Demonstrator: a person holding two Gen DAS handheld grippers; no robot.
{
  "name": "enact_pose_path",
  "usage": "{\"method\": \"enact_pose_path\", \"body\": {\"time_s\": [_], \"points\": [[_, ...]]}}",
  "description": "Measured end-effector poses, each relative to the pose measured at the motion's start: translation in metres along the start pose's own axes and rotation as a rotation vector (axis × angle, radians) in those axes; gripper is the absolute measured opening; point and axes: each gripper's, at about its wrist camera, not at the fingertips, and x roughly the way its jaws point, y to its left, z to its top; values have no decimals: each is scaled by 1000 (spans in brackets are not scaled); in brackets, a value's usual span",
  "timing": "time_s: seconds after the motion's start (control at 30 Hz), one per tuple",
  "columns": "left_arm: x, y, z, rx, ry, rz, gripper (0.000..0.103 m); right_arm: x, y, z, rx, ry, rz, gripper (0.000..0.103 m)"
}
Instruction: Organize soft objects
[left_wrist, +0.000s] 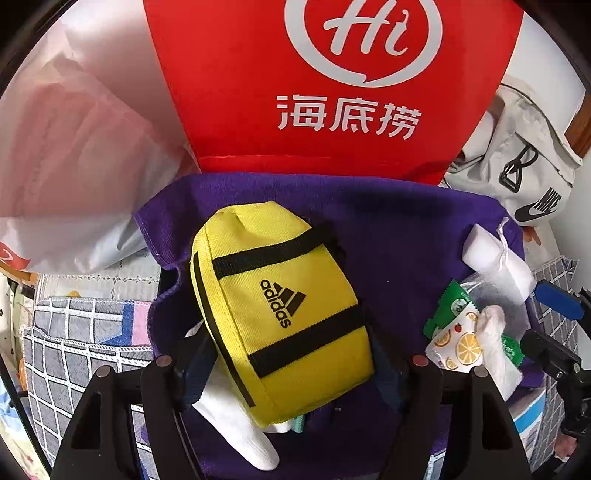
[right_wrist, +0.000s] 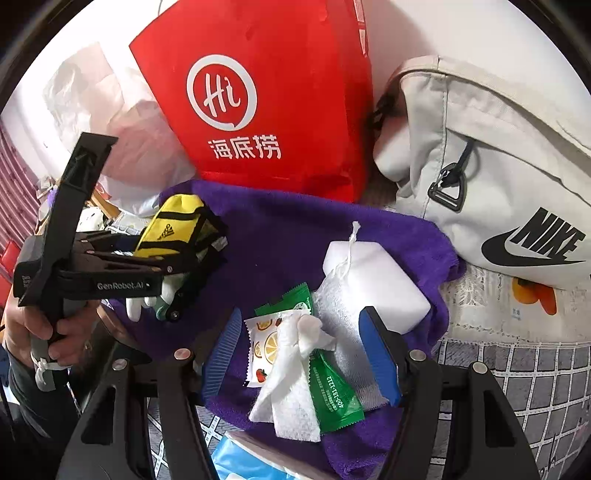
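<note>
The left gripper (left_wrist: 291, 369) clamps the yellow pouch (left_wrist: 280, 314) above the purple towel (left_wrist: 406, 229). The right gripper (right_wrist: 301, 350) stands apart over 2 packets (right_wrist: 328, 391).

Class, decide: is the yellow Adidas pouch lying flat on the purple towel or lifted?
Lifted: the yellow fabric pouch sits tilted between the left hand-held gripper fingers, above the purple towel.

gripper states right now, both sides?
Left gripper: shut on the yellow Adidas pouch, lifted above the purple towel.
Right gripper: open, straddling the crumpled white wipe, not gripping.
</note>
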Motion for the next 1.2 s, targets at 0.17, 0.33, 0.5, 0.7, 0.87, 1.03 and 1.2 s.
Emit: {"method": "enact_pose_path", "body": {"time_s": [0.17,0.33,0.5,0.7,0.87,1.03,1.2], "points": [[-9,3,-7,-10,15,-21,78,-10,2,3,-2,-5,-28,66],[-28,3,-10,-21,3,-11,87,-14,5,-2,41,-22,-50,80],[-51,0,-19,-20,-5,18,90,-28,13,0,40,-49,-64,85],[-85,-3,-46,-30,-9,4,91,-48,22,-6,41,-50,-137,88],[-118,-10,-66,-30,-36,10,91,-67,32,-19,53,-47,-139,88],[-153,-15,-93,-33,-81,11,91,-103,49,-41,53,-101,-170,96],[-192,-23,-127,-27,-135,0,91,-140,70,-67,57,-148,-193,102]]}}
